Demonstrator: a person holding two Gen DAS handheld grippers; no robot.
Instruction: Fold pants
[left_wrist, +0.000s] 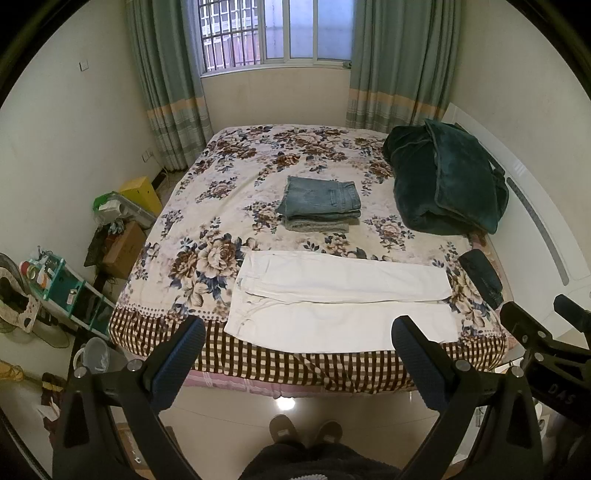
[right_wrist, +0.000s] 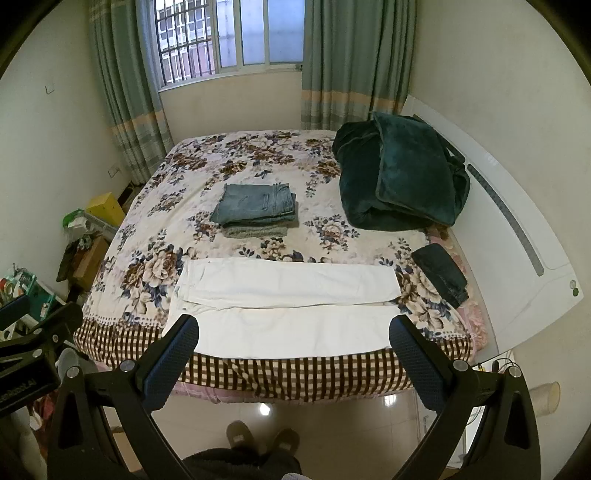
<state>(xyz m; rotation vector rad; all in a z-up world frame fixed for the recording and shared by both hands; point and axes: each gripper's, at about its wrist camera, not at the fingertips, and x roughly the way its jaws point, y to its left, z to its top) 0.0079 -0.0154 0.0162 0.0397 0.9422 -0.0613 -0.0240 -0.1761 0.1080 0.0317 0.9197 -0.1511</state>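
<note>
White pants (left_wrist: 340, 295) lie flat along the near edge of the bed, waist to the left, legs side by side running right; they also show in the right wrist view (right_wrist: 288, 306). My left gripper (left_wrist: 299, 336) is open and empty, held above the floor in front of the bed, short of the pants. My right gripper (right_wrist: 293, 332) is open and empty at the same height, also short of the pants. The right gripper's body shows at the right edge of the left wrist view.
A stack of folded jeans (left_wrist: 321, 203) sits mid-bed on the floral bedspread (left_wrist: 207, 206). A dark green blanket (left_wrist: 443, 184) is piled at the right by the white headboard (left_wrist: 535, 221). Dark folded pants (left_wrist: 480, 275) lie at the right. Clutter and shelves (left_wrist: 66, 288) stand left.
</note>
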